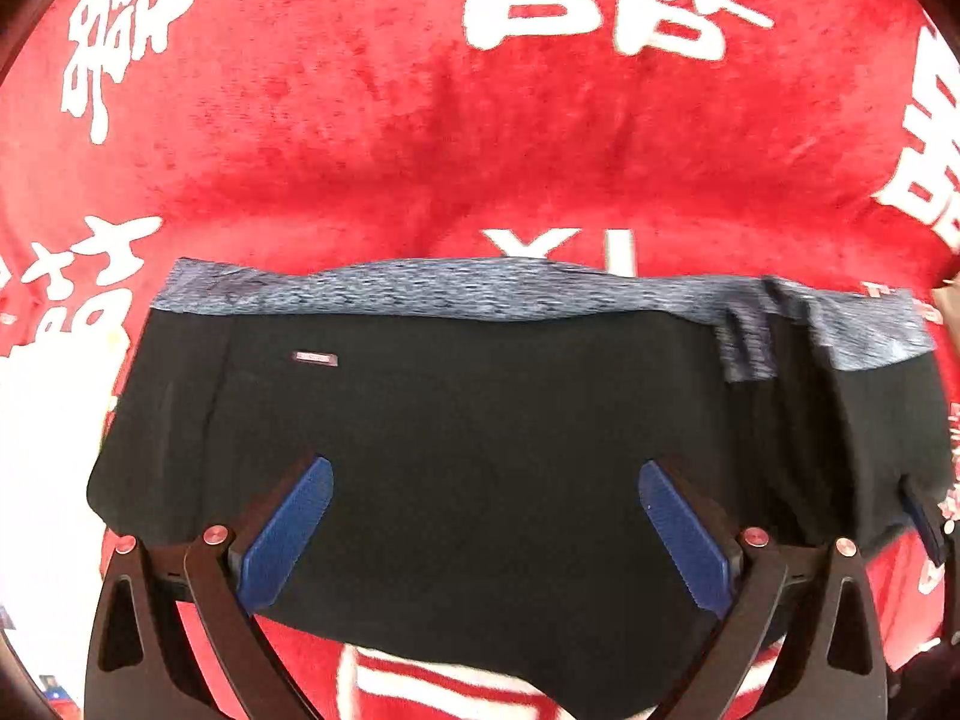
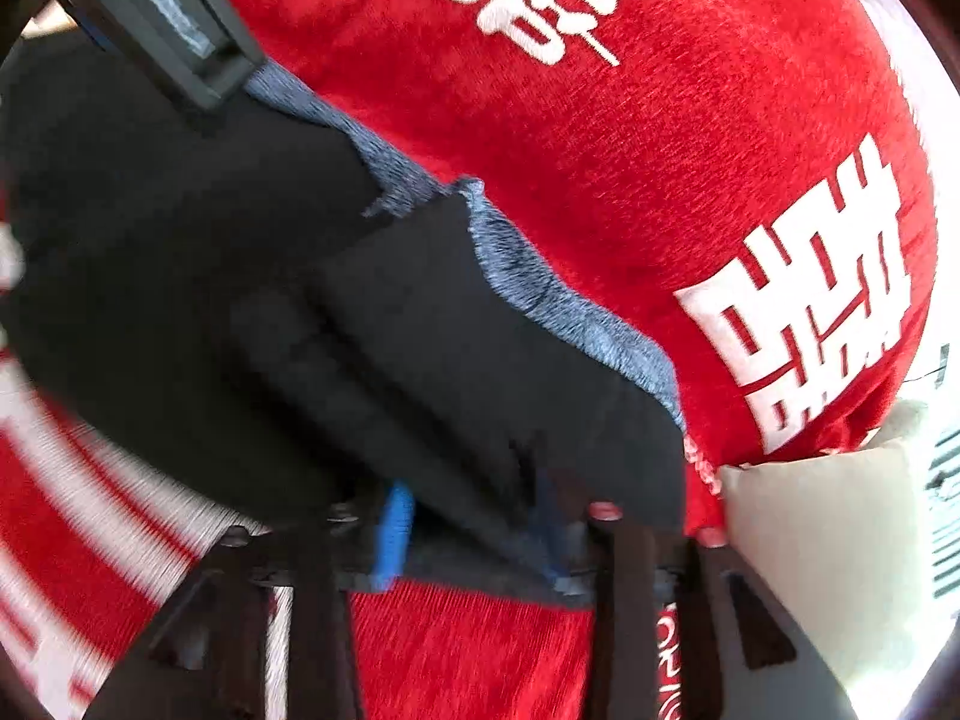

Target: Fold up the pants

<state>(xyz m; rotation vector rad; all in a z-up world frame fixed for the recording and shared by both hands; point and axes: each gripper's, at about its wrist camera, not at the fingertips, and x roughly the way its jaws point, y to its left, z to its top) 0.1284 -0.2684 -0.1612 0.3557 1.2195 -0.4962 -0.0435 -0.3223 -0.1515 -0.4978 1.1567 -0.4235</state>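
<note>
Pants (image 1: 480,432): black, with a heathered blue-grey waistband (image 1: 480,291) along the far edge. They lie folded into a broad, compact block on a red plush blanket (image 1: 420,138) printed with white characters.

Left gripper (image 1: 486,516): hovers over the near half of the block. Jaws spread wide, blue pads at 8 and 4 o'clock in its own view, nothing between them but the flat black cloth below.

A small pale label (image 1: 315,358) sits on the black fabric toward 10 o'clock, just under the waistband.

Right gripper (image 2: 474,531): low at the pants' edge nearest it, view motion-blurred. Black cloth bunches between the two blue pads, which stand fairly close together; jaws appear closed on the fabric. Waistband runs diagonally from 11 toward 4 o'clock in this view.

Pale cushion-like object (image 2: 822,546) at 4 o'clock, beside the blanket. Left gripper's dark body shows at 10 o'clock in the right wrist view.
</note>
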